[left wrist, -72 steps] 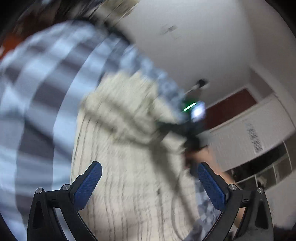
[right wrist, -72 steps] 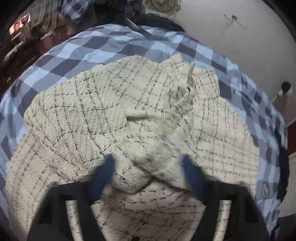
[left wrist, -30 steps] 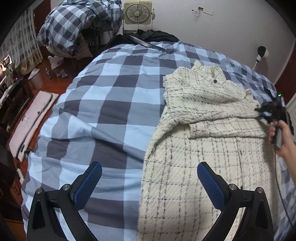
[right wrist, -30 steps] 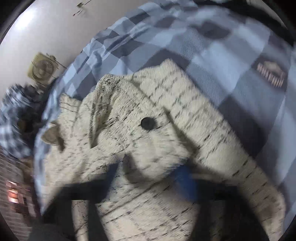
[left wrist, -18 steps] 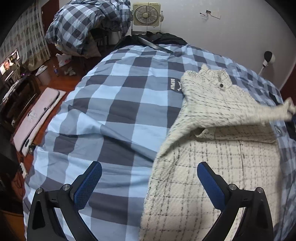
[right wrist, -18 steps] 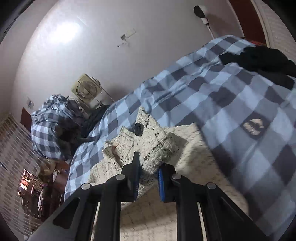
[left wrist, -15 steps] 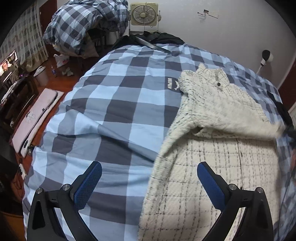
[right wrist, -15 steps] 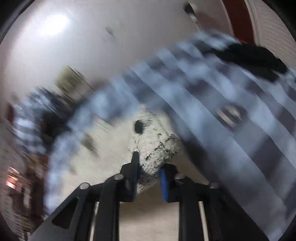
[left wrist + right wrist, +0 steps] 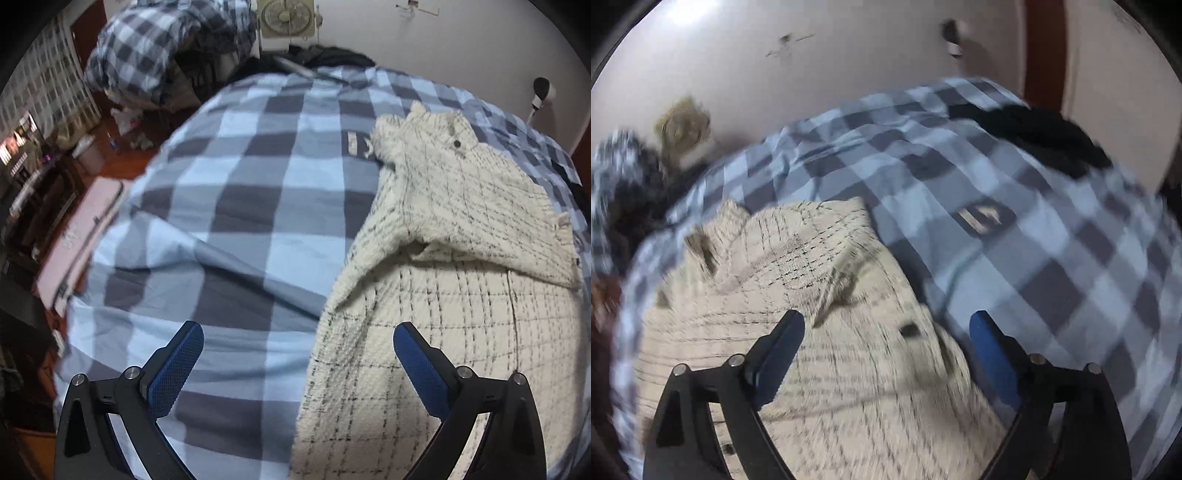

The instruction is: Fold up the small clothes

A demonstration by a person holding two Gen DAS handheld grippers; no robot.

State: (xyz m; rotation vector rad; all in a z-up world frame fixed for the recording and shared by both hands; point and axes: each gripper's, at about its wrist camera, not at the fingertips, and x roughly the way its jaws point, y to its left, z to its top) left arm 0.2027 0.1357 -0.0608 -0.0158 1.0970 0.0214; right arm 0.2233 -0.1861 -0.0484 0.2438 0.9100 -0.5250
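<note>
A cream garment with a thin black check lies on the blue checked bed cover, on the right in the left wrist view. Its upper part, with a dark button, is folded across the body toward the right. My left gripper is open and empty, hovering over the garment's left edge. In the blurred right wrist view the garment lies below my right gripper, which is open and empty above it.
A box fan stands by the white wall at the bed's head. A heap of checked bedding sits at the far left, cluttered floor beside it. Dark clothing lies on the bed's far right corner.
My right gripper held a bunch of the cream garment shut between its fingers; it has opened and let go, and the folded part now lies flat. My left gripper stayed open, barely moving.
</note>
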